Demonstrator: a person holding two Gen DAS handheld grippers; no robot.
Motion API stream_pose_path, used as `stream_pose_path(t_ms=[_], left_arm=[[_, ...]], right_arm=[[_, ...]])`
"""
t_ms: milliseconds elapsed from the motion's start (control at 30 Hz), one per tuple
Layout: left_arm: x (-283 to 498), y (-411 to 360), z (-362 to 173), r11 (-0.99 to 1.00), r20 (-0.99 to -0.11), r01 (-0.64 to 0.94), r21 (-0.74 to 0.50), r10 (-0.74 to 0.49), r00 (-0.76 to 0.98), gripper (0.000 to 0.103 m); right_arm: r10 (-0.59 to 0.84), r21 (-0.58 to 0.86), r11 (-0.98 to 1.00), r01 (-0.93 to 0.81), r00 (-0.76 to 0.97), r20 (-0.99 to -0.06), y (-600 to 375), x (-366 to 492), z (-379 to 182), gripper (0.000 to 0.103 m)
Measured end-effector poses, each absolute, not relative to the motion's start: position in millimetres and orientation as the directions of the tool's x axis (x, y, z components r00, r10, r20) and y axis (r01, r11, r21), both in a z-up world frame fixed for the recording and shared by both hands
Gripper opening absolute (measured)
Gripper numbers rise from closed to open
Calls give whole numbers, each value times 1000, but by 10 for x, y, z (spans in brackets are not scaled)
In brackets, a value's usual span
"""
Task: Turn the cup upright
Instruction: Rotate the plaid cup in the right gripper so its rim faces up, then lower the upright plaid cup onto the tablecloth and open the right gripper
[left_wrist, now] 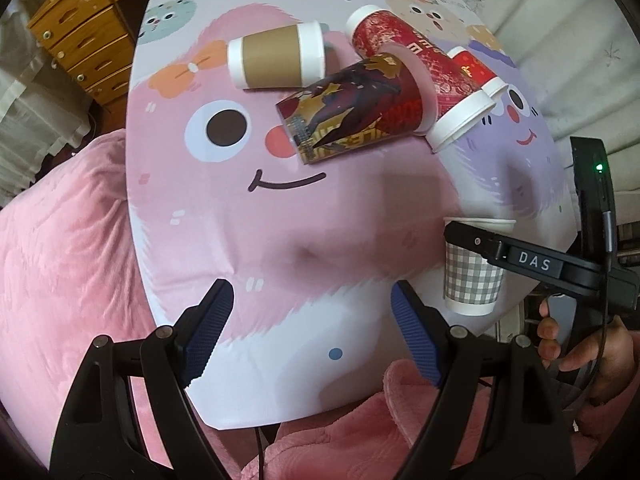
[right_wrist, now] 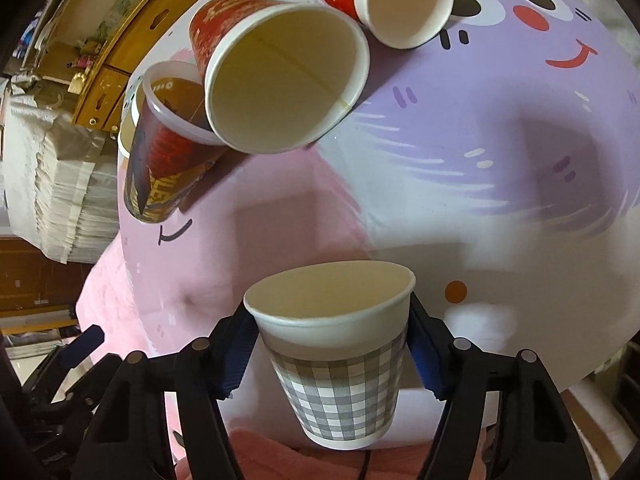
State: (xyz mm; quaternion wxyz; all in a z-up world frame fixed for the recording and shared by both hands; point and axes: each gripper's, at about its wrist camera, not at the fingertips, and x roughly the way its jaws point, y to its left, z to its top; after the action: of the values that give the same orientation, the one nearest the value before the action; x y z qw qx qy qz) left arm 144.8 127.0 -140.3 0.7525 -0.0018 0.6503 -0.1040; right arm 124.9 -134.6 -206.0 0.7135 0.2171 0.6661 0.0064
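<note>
My right gripper [right_wrist: 332, 336] is shut on a grey checked paper cup [right_wrist: 340, 384], held upright with its mouth up near the table's near edge. The same cup [left_wrist: 474, 276] shows in the left wrist view, clamped by the right gripper [left_wrist: 480, 240]. My left gripper [left_wrist: 310, 328] is open and empty above the near part of the table [left_wrist: 240, 240]. Several cups lie on their sides at the far end: a brown cup [left_wrist: 276, 58], a dark printed cup [left_wrist: 352, 106], a large red cup [right_wrist: 280, 76] and a small red cup [right_wrist: 384, 0].
The table carries a pink and purple cartoon print. A pink blanket [left_wrist: 60, 260] lies to the left and below it. A wooden drawer unit [left_wrist: 80, 36] stands at the far left. A stack of white fabric [right_wrist: 60, 184] sits to the left in the right wrist view.
</note>
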Motion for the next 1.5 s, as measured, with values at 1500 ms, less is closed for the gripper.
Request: stream_pose_path(t_ms=[1500], left_arm=[[806, 1235, -1237, 979, -958, 115, -170, -191, 215, 79]], right_arm=[[221, 55, 970, -235, 770, -599, -1315, 214, -1897, 70]])
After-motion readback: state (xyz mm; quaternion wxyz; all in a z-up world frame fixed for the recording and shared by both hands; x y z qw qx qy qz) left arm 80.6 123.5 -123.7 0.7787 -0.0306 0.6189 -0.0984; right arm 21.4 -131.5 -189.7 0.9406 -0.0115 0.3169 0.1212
